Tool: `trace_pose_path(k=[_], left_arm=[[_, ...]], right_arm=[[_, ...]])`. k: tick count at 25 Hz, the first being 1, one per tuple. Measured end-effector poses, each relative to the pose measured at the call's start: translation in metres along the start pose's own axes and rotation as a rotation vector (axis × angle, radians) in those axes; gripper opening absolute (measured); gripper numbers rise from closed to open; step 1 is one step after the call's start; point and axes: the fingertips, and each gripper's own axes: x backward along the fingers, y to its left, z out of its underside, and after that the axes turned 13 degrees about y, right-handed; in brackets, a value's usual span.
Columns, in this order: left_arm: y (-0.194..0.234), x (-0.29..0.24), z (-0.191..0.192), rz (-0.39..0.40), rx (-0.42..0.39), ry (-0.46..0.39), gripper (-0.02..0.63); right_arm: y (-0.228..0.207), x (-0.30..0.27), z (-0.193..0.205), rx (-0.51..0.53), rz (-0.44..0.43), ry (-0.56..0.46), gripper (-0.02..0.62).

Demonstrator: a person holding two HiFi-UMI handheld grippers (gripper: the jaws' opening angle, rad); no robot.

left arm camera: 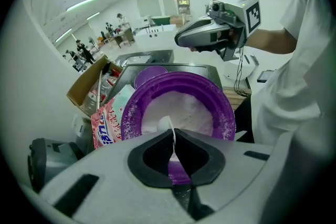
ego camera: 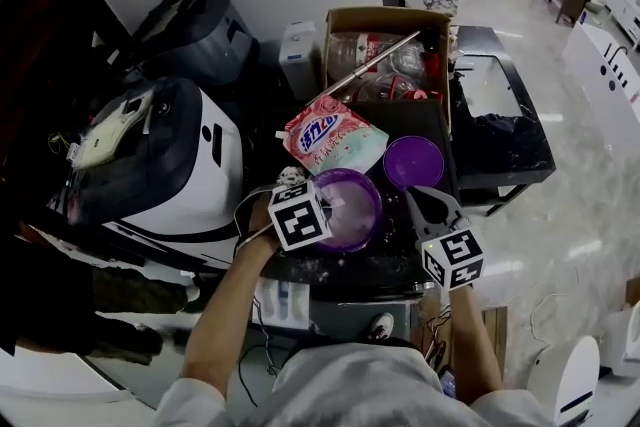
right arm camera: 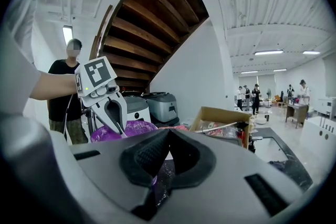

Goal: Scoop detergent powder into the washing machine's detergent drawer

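Plainly the left claw [left arm camera: 174, 136] is pinched tight on a thin white scoop [left arm camera: 166, 123], its tip sunk in the detergent powder [left arm camera: 197, 113] filling the purple bowl [left arm camera: 227, 113] on the worktop [ego camera: 395, 265]. The right claw [right arm camera: 169, 132] hangs closed, empty. Best lift level and slowly, lest powder spill; no view shows the drawer.

Your tub [ego camera: 352, 205] sat on the surface [ego camera: 395, 263] before you, with its lid [ego camera: 413, 161] just behind it to the right. The detergent bag [ego camera: 330, 135] lay behind the tub's left side, and the cardboard box [ego camera: 385, 20] stood behind both. The washing machine [ego camera: 215, 175] stood left of the surface. The scoop [left arm camera: 164, 124] sat between the jaws of your left gripper [left arm camera: 174, 132], over the tub.
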Motion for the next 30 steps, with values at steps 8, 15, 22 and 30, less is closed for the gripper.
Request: trace_pose_path(k=[8,15,22,30], left_arm=[[-0.010,-0.006,-0.003,0.090,-0.031,0.043,0.015],[-0.024,-0.010,-0.005,0.174,-0.031,0.056,0.015],[-0.029,-0.007,-0.004,0.240,-0.033,0.046,0.015],[-0.040,0.004,0.004,0.343,-0.043,-0.053,0.015]], right_arm=[[-0.007,0.010,0.010,-0.023,0.020,0.005,0.005],[-0.004,0.017,0.024,-0.068,0.027,0.021,0.005],[0.006,0.023,0.032,-0.082,0.036,0.045,0.005],[0.021,0.038,0.025,-0.105,0.112,0.035,0.005]])
